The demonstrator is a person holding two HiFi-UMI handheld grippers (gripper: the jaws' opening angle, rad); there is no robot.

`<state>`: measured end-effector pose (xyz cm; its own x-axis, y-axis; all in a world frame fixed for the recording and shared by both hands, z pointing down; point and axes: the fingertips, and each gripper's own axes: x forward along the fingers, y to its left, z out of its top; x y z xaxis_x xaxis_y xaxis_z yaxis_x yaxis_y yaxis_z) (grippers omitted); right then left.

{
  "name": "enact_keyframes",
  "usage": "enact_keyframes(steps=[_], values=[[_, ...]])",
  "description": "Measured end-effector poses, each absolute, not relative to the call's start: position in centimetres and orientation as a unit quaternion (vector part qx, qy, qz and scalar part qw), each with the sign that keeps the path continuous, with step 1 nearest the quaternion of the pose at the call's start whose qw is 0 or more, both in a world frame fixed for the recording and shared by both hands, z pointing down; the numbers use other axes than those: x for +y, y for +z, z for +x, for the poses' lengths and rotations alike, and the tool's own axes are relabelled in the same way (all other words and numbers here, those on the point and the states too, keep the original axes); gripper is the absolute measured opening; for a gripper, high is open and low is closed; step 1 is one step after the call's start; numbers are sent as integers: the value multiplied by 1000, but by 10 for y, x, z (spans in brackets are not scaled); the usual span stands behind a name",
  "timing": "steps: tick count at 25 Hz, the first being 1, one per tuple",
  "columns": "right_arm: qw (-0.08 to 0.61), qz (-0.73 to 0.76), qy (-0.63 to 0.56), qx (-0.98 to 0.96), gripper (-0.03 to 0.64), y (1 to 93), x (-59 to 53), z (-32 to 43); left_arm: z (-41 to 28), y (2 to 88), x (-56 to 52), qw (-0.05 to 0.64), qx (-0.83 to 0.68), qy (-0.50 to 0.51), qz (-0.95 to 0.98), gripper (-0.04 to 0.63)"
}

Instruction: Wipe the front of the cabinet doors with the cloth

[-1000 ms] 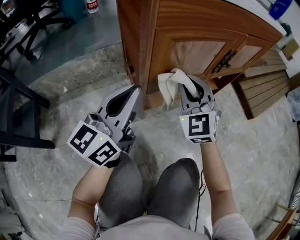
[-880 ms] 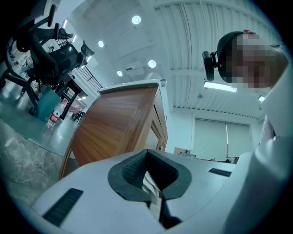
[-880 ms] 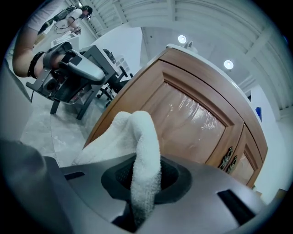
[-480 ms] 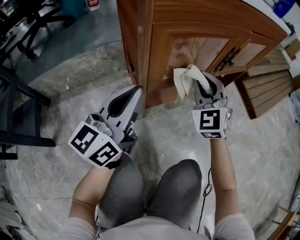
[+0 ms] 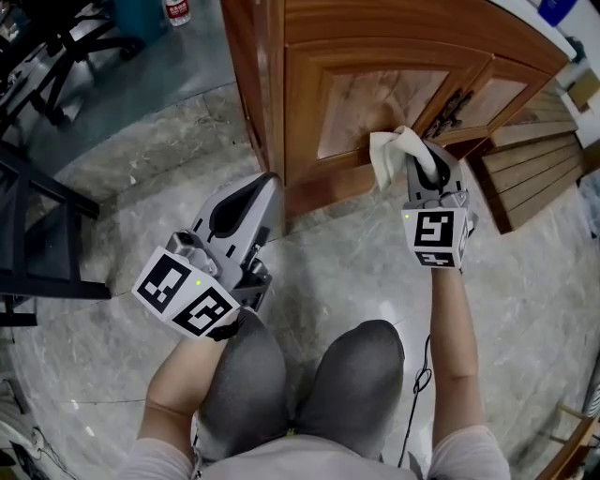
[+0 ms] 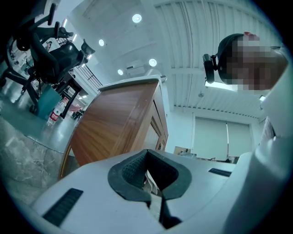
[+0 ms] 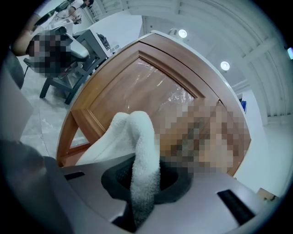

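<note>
A wooden cabinet [image 5: 281, 103] stands ahead, with two panelled doors; the left door [image 5: 366, 94] is nearest my grippers. In the head view my right gripper [image 5: 424, 164] is shut on a white cloth [image 5: 389, 155], which lies against the lower right part of that door. The right gripper view shows the cloth [image 7: 137, 151] bunched between the jaws of that gripper [image 7: 146, 176], with the door panel [image 7: 137, 87] close behind. My left gripper [image 5: 246, 202] is shut and holds nothing, low by the cabinet's left corner. The left gripper view has its jaws [image 6: 149, 176] closed, the cabinet side [image 6: 119, 123] beyond.
Dark metal handles [image 5: 450, 112] sit where the two doors meet. Slatted wooden boards [image 5: 530, 178] lean at the right. A black chair base [image 5: 56, 47], a bottle [image 5: 175, 11] and a black frame [image 5: 37, 234] stand at the left. The person's knees [image 5: 309, 375] are below.
My right gripper has carried the cloth to the right and upward along the lower part of the left door. The left gripper has hardly moved.
</note>
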<state>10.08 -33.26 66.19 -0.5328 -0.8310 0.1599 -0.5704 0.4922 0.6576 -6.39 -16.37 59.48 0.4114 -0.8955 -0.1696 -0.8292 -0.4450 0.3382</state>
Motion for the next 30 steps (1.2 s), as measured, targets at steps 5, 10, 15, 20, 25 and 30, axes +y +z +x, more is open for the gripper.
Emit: enact_keyframes(steps=[5,10,15,20,25,30], values=[[240,442,-277,-819,72,660,-342,119,-64,596,-161,100,-517,-163,834,15],[242,448,-275,-815,72,661,-342,128,-63,597,-159,100,-518,-161,834,17],[235,442,-279,-819,72,658,-333,120,-67,596,-162,99,-516,-159,836,17],[227,434,-284,-824,72,656,-326,108,-75,602,-172,101,-513,-152,838,16],[221,425,-300,-825,72,658,-326,98,-82,620,-187,110,-513,-139,840,17],[227,420,-278,-834,72,656,-326,92,-83,615,-202,128,-517,-118,838,15]])
